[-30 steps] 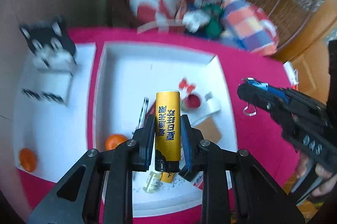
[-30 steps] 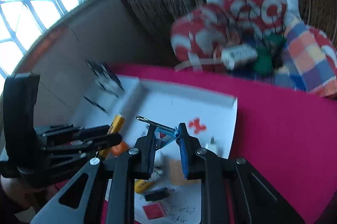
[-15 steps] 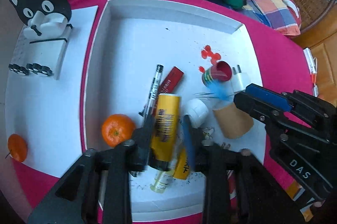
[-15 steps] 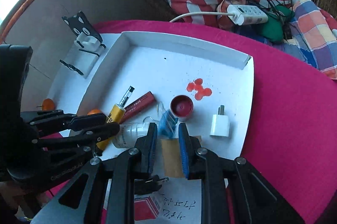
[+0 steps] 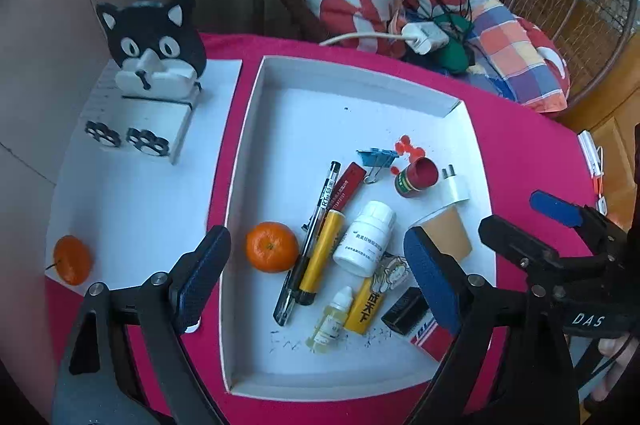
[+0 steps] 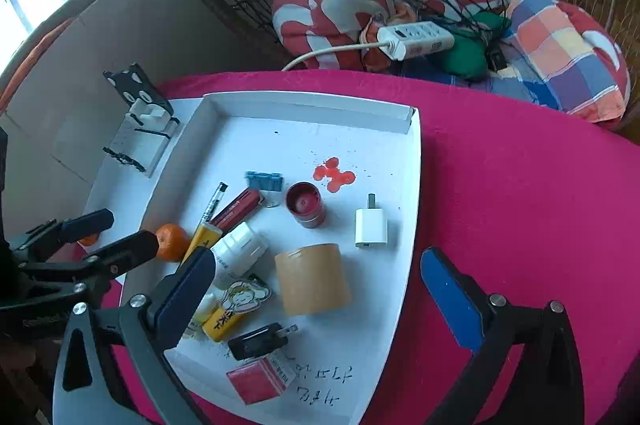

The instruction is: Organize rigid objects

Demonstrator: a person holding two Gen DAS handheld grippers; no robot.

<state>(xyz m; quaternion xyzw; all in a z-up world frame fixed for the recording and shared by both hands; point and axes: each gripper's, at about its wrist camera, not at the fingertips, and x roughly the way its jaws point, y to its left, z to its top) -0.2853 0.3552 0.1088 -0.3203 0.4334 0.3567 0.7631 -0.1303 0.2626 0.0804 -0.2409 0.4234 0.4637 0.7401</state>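
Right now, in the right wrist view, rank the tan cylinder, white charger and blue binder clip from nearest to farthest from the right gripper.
1. tan cylinder, just ahead between the fingers.
2. white charger, farther in, slightly right.
3. blue binder clip, deepest in the tray, left.

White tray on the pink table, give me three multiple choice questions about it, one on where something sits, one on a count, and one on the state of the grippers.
1. Where does the blue binder clip lie in the white tray?
A. beside the red cap
B. on the cat stand
C. under the orange

2. How many oranges show in the left wrist view?
A. one
B. two
C. four

3. How do the left gripper and right gripper stand?
A. both open and empty
B. both shut on pens
C. one holds a bottle

Answers:
1 A, the clip lies just left of the cap.
2 B, one orange in the tray, another orange on the white board.
3 A, both pairs of jaws spread wide, holding nothing.
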